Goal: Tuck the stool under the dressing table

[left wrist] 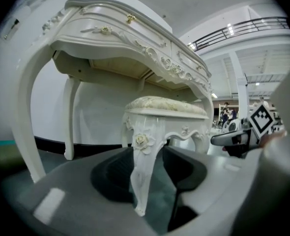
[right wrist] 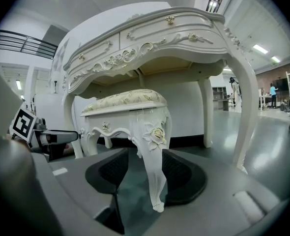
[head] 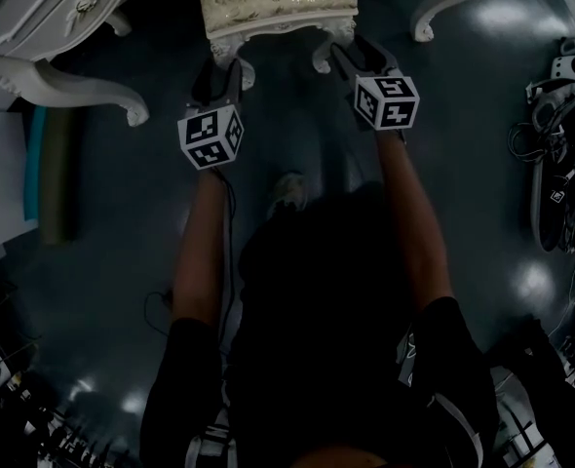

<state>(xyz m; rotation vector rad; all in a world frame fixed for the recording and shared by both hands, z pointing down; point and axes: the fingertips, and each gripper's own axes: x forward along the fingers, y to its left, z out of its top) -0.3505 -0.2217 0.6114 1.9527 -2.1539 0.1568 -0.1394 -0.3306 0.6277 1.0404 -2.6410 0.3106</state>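
Note:
A white carved stool [head: 278, 3] with a cream patterned cushion stands at the top of the head view, between the curved legs of the white dressing table [head: 63, 81]. In the left gripper view it sits partly beneath the table [left wrist: 110, 33]. My left gripper [head: 225, 66] is open around the stool's front left leg [left wrist: 144, 171]; the leg lies against the left pad, with floor showing before the right pad. My right gripper [head: 356, 52] is open around the front right leg [right wrist: 156, 171], which sits by the right pad with a gap on the left.
Spare grippers with marker cubes and cables [head: 565, 154] lie on the dark glossy floor at the right. A dark rolled item [head: 54, 174] lies by the wall at the left. The table's far right leg [right wrist: 246, 107] stands close beside the stool. People [right wrist: 273, 95] stand far off.

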